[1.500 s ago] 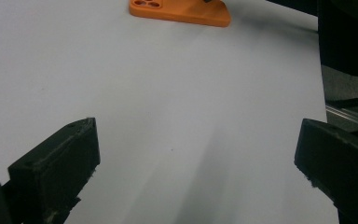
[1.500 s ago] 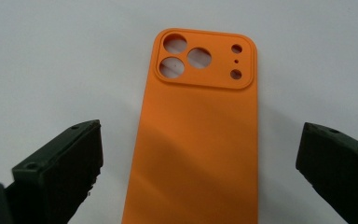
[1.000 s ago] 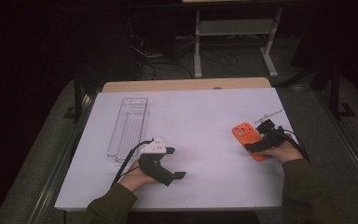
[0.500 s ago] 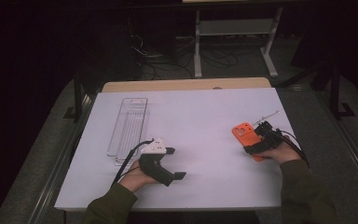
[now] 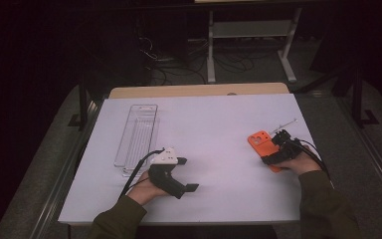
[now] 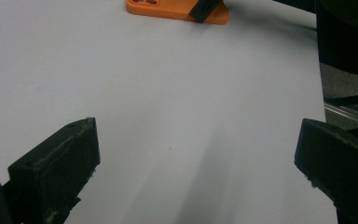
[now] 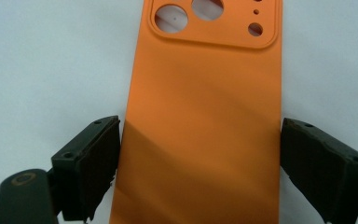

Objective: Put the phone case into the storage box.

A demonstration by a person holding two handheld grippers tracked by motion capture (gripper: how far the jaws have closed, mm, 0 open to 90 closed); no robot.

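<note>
An orange phone case [image 7: 200,121] lies flat on the white table [image 5: 219,129], at its right side, with the camera holes at the end far from the person. The right gripper [image 7: 200,158] is set over the near end of the case. In the right gripper view, the case lies between the two black jaws: one jaw stands at each long edge. The left jaw is just beside the edge or touching it, and the right jaw also is at the edge; I cannot tell for sure if the pads already press on it. The jaws have just been closing on the case, and they are spread almost as wide as the case is. In the high view the right gripper [image 5: 281,149] covers the near part of the case [image 5: 258,142], and the right hand [image 5: 298,162] holds it from behind.

The left gripper [image 6: 196,154] rests low over the table, near the front edge at the left side, well apart from the case. Its jaws are spread wide with bare table between them. In its view the case [image 6: 168,10] is seen far off at the top. A clear plastic tray [image 5: 137,134] lies on the table beyond the left hand [image 5: 146,186].
</note>
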